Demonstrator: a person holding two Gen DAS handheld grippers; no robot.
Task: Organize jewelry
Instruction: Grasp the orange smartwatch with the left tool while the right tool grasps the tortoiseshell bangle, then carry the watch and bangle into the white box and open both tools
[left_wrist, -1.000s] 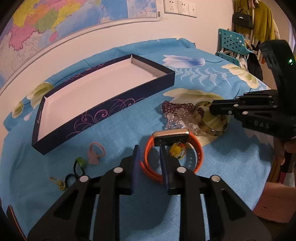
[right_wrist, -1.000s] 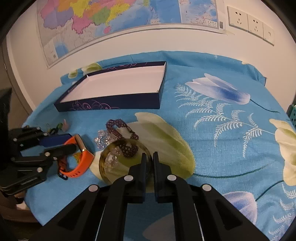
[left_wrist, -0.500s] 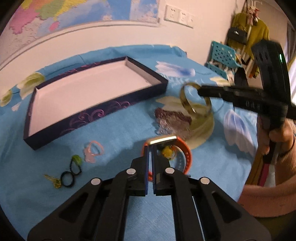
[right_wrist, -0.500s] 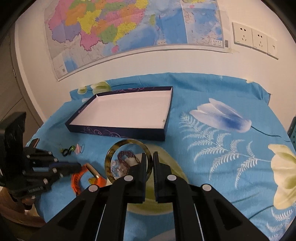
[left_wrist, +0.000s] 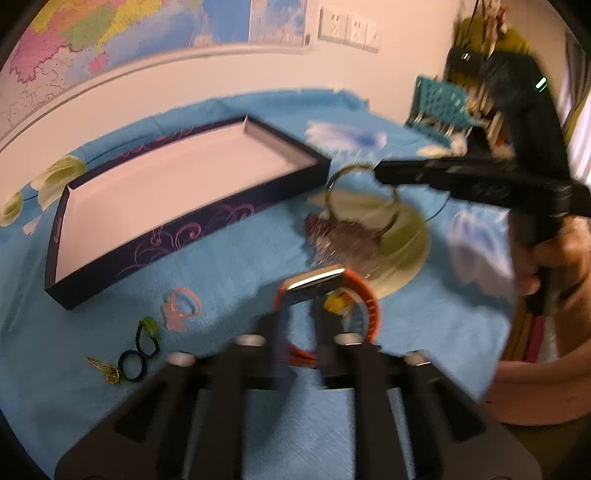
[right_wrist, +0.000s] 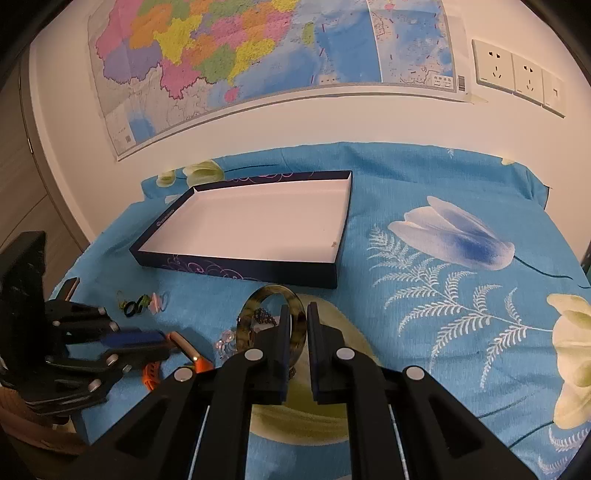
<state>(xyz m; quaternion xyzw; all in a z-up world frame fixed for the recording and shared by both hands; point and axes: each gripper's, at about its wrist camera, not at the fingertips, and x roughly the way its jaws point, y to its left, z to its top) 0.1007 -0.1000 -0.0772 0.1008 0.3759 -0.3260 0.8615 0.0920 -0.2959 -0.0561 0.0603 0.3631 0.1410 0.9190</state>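
Note:
My right gripper (right_wrist: 296, 325) is shut on a tortoiseshell bangle (right_wrist: 258, 306) and holds it above the cloth, just in front of the navy tray (right_wrist: 236, 271). The bangle (left_wrist: 360, 199) also shows in the left wrist view, next to the tray's near corner (left_wrist: 317, 170). My left gripper (left_wrist: 299, 325) is shut on the band of an orange watch (left_wrist: 364, 299), with one finger inside the loop. The view is blurred. The watch (right_wrist: 184, 350) shows in the right wrist view too. Dark and clear bead bracelets (left_wrist: 340, 236) lie on the cloth.
A pink ring (left_wrist: 181, 306), a green-and-black hair tie (left_wrist: 146, 334), a black ring (left_wrist: 131, 365) and a gold charm (left_wrist: 105, 369) lie at the left. The tray's white floor is bare. The blue flowered cloth (right_wrist: 443, 280) covers the table against the wall.
My right gripper lifted the bangle off the cloth and carried it towards the tray. My left gripper went from open to shut on the watch band.

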